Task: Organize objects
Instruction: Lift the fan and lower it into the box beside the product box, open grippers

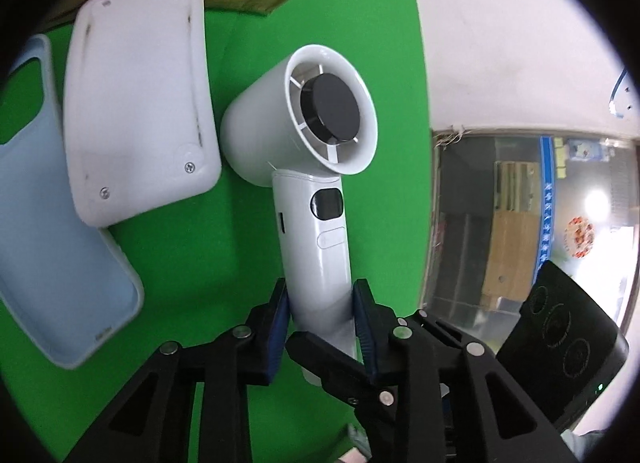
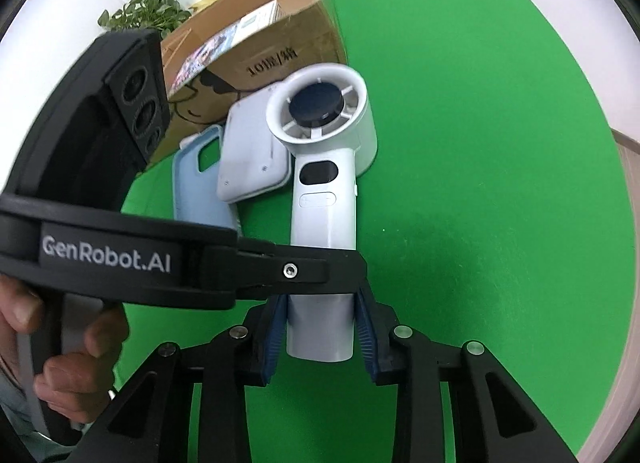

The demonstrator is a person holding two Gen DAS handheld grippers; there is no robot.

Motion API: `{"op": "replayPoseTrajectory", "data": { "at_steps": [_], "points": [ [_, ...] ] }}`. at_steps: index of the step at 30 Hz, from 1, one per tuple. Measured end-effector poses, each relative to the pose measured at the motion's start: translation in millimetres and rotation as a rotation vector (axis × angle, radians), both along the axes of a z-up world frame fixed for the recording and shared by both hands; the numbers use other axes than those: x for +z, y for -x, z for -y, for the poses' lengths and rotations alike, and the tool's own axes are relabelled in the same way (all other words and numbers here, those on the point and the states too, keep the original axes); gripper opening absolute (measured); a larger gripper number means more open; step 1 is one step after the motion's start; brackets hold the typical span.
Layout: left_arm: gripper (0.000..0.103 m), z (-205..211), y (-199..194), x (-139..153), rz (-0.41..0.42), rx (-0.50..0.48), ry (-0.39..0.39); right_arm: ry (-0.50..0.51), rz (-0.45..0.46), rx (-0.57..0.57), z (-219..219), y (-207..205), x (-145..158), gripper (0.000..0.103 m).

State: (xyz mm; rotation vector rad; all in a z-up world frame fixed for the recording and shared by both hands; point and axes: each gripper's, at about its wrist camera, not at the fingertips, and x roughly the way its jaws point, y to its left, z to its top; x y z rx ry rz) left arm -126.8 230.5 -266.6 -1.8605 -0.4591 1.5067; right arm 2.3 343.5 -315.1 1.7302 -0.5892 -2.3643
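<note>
On the green counter, far left, lie a blue phone case and a white panel. Right of them, the white handheld fan has its handle pinched by both the left hand-held gripper and the right hand-held gripper.

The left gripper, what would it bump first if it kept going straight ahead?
Likely nothing new: the left gripper already has the white fan handle between its jaws, so the fan itself comes first.
</note>
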Motion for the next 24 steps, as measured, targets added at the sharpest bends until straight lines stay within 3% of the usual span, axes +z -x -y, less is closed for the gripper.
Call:
{"op": "replayPoseTrajectory", "data": {
  "at_steps": [5,9,14,19,24],
  "points": [
    [0.03,8.7,11.5,51.5,-0.084,0.04,-0.048,-0.026,-0.019,0.009,0.2,5.0,36.7,0.031],
    [0.03,19.7,42.3,100.7,-0.182,0.096,-0.081,-0.053,-0.104,0.029,9.1,36.9,85.0,0.031],
    [0.03,31.6,95.5,138.8,-0.272,0.146,-0.105,-0.096,-0.215,0.066,12.2,103.5,142.2,0.031],
    [0.03,41.1,141.4,145.7,-0.274,0.182,-0.108,-0.117,-0.264,0.099,34.6,163.6,176.4,0.031],
    [0.03,45.0,181.7,127.2,-0.224,0.195,-0.108,-0.123,-0.247,0.105,26.9,218.6,166.4,0.031]
  ]
}}
